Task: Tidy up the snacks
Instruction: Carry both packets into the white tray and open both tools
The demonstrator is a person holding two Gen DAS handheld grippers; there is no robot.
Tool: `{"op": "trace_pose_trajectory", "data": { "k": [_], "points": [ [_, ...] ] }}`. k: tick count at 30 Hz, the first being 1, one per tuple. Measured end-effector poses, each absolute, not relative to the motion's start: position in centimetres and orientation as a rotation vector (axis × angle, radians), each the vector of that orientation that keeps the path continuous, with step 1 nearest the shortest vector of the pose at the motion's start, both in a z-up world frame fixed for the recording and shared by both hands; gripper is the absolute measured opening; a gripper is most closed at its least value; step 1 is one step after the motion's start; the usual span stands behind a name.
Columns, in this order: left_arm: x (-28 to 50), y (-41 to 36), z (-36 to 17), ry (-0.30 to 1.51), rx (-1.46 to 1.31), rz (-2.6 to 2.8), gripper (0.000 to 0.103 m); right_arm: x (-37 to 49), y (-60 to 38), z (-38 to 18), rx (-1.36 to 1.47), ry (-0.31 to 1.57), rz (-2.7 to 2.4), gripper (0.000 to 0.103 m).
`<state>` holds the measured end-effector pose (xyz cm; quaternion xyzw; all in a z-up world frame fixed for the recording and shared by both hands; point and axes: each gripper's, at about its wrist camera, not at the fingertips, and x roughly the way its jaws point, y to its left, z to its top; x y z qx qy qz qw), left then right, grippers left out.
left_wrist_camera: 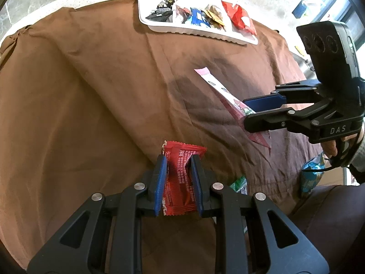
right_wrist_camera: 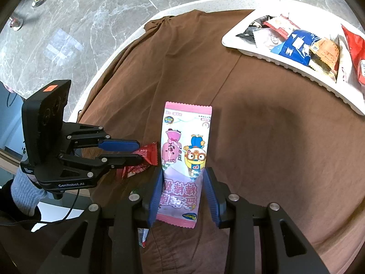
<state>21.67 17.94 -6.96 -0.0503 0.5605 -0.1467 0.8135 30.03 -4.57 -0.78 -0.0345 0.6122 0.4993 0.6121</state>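
A: Report left claw [left_wrist_camera: 176, 166] condition.

B: Both blue pads press the sides of a red snack packet [left_wrist_camera: 182, 178]; the film is crumpled between them. The packet is gripped and held above the brown cloth [left_wrist_camera: 91, 114]. In the right wrist view the same left claw [right_wrist_camera: 139, 151] enters from the left with the red snack packet [right_wrist_camera: 146, 157] projecting past its tips.

A: Report right claw [right_wrist_camera: 182, 182] condition.

B: It is clamped on a pink cartoon snack bar [right_wrist_camera: 184, 159]. The wrapper stands lengthwise between the pads, its serrated top edge pointing away from the camera. In the left wrist view the right claw [left_wrist_camera: 245, 111] holds the pink cartoon snack bar [left_wrist_camera: 228, 96] tilted, above the cloth.

A: Relative position of the two packets?

B: Just beside each other; whether they touch cannot be determined.

A: Surroundings?

B: The cloth covers a round worktop [right_wrist_camera: 109, 57] with a white rim. A white tray [left_wrist_camera: 196, 33] sits at the far edge, well apart from both claws. It holds several wrapped snacks, including a blue packet [left_wrist_camera: 198, 18] and a red bag [left_wrist_camera: 239, 17]. A green wrapper [left_wrist_camera: 239, 183] and a light blue packet [left_wrist_camera: 311, 173] lie near the right-hand edge. The floor is grey marble tile [right_wrist_camera: 79, 22].
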Motion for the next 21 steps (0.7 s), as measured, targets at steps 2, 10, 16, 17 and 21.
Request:
{"op": "trace_pose_trajectory", "data": {
  "k": [2, 10, 16, 17, 21],
  "points": [
    [21.8, 18.0, -6.7, 1.189, -0.119, -0.315, 0.02, 30.1, -4.6, -0.6, -0.066, 1.412, 1.149, 0.039],
    [23.5, 18.3, -5.1, 1.145, -0.157, -0.329, 0.02, 31.6, -5.8, 0.2, 0.004, 1.395, 1.12, 0.039],
    [26.2, 18.4, -3.3, 1.103, -0.17, -0.341, 0.02, 33.8, -7.0, 1.0, 0.07, 1.376, 1.074, 0.039],
    [26.7, 18.4, -3.0, 1.096, -0.172, -0.343, 0.02, 34.2, -7.2, 1.1, 0.08, 1.372, 1.064, 0.039],
    [29.2, 18.7, -1.8, 1.066, -0.177, -0.346, 0.02, 36.3, -8.1, 1.5, 0.133, 1.354, 1.024, 0.039]
  ]
}}
